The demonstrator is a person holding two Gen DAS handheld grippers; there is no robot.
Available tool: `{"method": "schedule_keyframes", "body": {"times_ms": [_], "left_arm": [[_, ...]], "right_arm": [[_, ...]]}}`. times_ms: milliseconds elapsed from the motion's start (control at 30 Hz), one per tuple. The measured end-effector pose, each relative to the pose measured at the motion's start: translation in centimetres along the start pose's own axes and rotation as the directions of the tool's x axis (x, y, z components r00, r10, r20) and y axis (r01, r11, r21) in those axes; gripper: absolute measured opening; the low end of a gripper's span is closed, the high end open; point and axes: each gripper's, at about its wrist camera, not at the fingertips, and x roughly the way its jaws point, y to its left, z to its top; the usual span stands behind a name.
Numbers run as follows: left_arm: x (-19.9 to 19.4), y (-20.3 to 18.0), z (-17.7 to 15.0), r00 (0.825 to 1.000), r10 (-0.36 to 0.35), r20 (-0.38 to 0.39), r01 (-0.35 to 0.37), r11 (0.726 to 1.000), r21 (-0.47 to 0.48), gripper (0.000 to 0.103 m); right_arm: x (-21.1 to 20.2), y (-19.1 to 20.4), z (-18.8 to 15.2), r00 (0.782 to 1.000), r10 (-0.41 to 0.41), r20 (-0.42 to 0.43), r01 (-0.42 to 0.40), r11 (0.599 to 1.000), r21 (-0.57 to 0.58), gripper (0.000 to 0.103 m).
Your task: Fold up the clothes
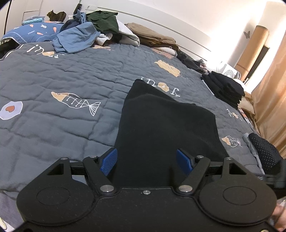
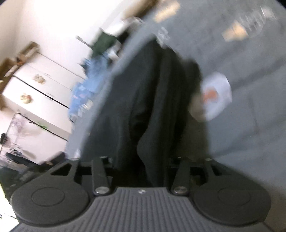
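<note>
A black garment (image 1: 160, 125) lies flat on the grey quilted bedspread (image 1: 53, 80), reaching away from me in the left wrist view. My left gripper (image 1: 146, 161) hovers over its near end, with the blue pads (image 1: 109, 161) standing wide apart and not pressing on the cloth. The right wrist view is blurred and tilted. There the black garment (image 2: 152, 107) bunches in folds between the fingers of my right gripper (image 2: 141, 166). Its pads are buried in the cloth and seem closed on a thick fold.
Unfolded clothes (image 1: 93, 30) are heaped at the bed's far side, and a stack of folded dark clothes (image 1: 227, 89) sits at the right edge. A dotted dark cloth (image 1: 264, 153) lies near right. A cat (image 1: 56, 16) sits far left. White cabinets (image 2: 35, 85) stand beside the bed.
</note>
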Motion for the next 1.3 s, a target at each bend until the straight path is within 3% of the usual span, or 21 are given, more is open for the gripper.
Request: {"method": "schedule_keyframes", "body": {"times_ms": [100,200,567,633,700,800,900,1067,1133,1300], "left_arm": [[0.0,0.0,0.0,1.0,0.002,-0.001,-0.002,1.0,0.001,0.072],[0.1,0.0,-0.1,1.0,0.005,-0.005,-0.005,1.0,0.001,0.072],[0.2,0.0,-0.2,1.0,0.023,-0.013,-0.023,1.0,0.001,0.072],[0.2,0.0,-0.2,1.0,0.026,-0.013,-0.026,1.0,0.005,0.072],[0.2,0.0,-0.3,0.999,0.029,-0.014,-0.029,1.0,0.009,0.072],[0.1,0.1,-0.2,1.0,0.028,-0.007,-0.028,1.0,0.014,0.072],[-0.2,0.2,0.9,1.0,0.028,0.011,-0.028,0.998,0.054,0.072],[1.1,1.6,4.3,0.998,-0.058,-0.005,0.058,0.993,0.1,0.072],[2.5,1.9,5.4,0.999,-0.042,-0.032,0.046,0.988,0.15,0.075],[6.8,2.9,7.3,0.996,-0.043,-0.082,0.056,0.984,0.169,0.076]], "right_arm": [[0.7,-1.6,-0.3,0.998,0.045,0.032,-0.046,0.998,0.036,0.065],[1.0,-1.7,-0.4,0.996,0.066,0.06,-0.066,0.998,-0.006,0.068],[0.7,-3.1,0.4,0.99,0.137,0.045,-0.141,0.985,0.096,0.08],[0.5,-3.4,0.4,0.989,0.141,0.049,-0.146,0.983,0.113,0.075],[0.3,-3.7,0.2,0.99,0.133,0.052,-0.138,0.985,0.107,0.05],[-0.1,-3.4,0.0,0.992,0.116,0.045,-0.119,0.991,0.055,0.039],[-0.4,-2.2,0.0,0.996,0.081,0.038,-0.08,0.996,-0.031,0.037],[-0.3,-2.5,0.2,0.996,0.084,0.03,-0.084,0.996,-0.012,0.037],[-0.1,-2.4,0.3,0.997,0.08,0.022,-0.079,0.997,-0.022,0.038],[0.1,-1.9,0.2,0.998,0.056,0.022,-0.054,0.997,-0.054,0.041]]}}
